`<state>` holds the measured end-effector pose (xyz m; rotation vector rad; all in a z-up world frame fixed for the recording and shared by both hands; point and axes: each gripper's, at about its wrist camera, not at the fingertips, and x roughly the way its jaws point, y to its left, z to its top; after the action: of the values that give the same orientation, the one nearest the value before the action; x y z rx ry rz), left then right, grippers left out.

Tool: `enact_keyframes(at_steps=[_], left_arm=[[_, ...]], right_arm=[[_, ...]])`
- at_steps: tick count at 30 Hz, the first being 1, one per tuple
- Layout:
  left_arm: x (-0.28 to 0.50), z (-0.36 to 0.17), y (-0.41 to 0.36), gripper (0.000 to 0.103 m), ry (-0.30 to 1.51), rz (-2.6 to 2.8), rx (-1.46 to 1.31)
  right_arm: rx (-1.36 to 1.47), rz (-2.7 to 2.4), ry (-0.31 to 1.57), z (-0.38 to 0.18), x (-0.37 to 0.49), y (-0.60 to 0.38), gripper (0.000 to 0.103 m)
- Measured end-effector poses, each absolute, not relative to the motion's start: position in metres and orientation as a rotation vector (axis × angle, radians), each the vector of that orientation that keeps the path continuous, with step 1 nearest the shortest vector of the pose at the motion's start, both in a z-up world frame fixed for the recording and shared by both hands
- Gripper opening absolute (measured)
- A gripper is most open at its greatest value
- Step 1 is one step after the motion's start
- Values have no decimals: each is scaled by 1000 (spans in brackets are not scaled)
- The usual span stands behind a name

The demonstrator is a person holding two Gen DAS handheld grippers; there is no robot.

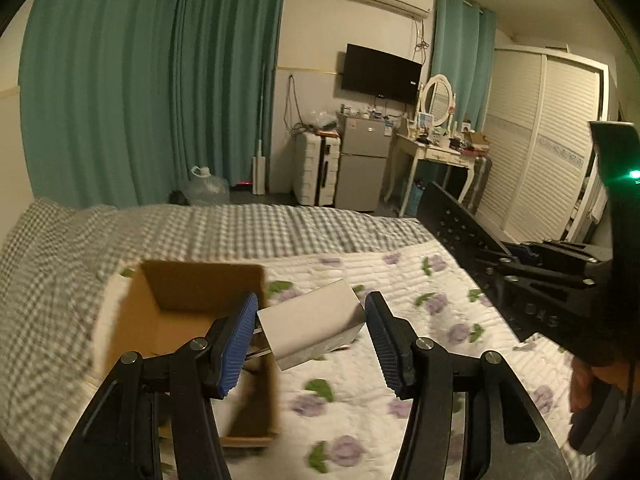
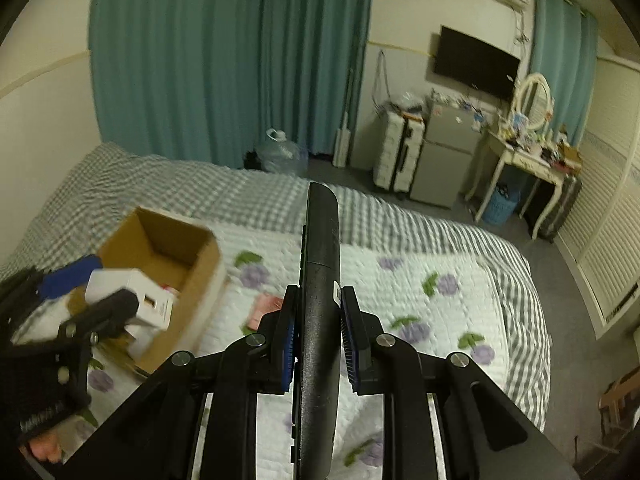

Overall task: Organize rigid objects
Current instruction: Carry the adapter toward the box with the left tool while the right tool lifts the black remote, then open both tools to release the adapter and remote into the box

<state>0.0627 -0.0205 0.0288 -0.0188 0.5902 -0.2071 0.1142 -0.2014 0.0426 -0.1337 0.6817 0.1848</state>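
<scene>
An open cardboard box (image 1: pixel 188 292) stands on the bed's floral quilt (image 1: pixel 420 280); it also shows in the right wrist view (image 2: pixel 160 248). My left gripper (image 1: pixel 310 332) holds a white rectangular box (image 1: pixel 316 324) between its blue pads, over the right rim of the cardboard box. The white box also shows in the right wrist view (image 2: pixel 132 296). My right gripper (image 2: pixel 318 332) is shut on a long black remote control (image 2: pixel 320 280) that points forward above the quilt. The remote also shows in the left wrist view (image 1: pixel 460 220).
A pink flat item (image 2: pixel 264 308) lies on the quilt right of the cardboard box. A grey checked blanket (image 1: pixel 160 232) covers the far side of the bed. Beyond stand a water jug (image 1: pixel 206 188), small fridge (image 1: pixel 362 160), dressing table (image 1: pixel 436 152) and wardrobe (image 1: pixel 540 140).
</scene>
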Motion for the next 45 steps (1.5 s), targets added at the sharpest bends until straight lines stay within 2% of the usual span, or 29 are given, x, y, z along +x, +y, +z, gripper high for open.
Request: enact_keyframes(at_steps=[8,16,24,30,38,45], left_arm=[[94,-1,41,57,641,-117,57],[142,-60,83,57,740,-99,76],[161,-89,98,59,813,-102,39],[155,-84,104,64,801,-115,19],[130,-68,114,64,741,-96,11],[122,-60,125,68,698,-66,-12]], right_arm=[[-121,308,682,45,124,-137,19],[-133,383,736,11,152,-82,19],[-109,414,803,-26,184,-49,19],[-114,416,823,-40,191,-34,19],[-105,391,829,-42,194,-27,19],[-124,381,884,-74,204,-7,20]])
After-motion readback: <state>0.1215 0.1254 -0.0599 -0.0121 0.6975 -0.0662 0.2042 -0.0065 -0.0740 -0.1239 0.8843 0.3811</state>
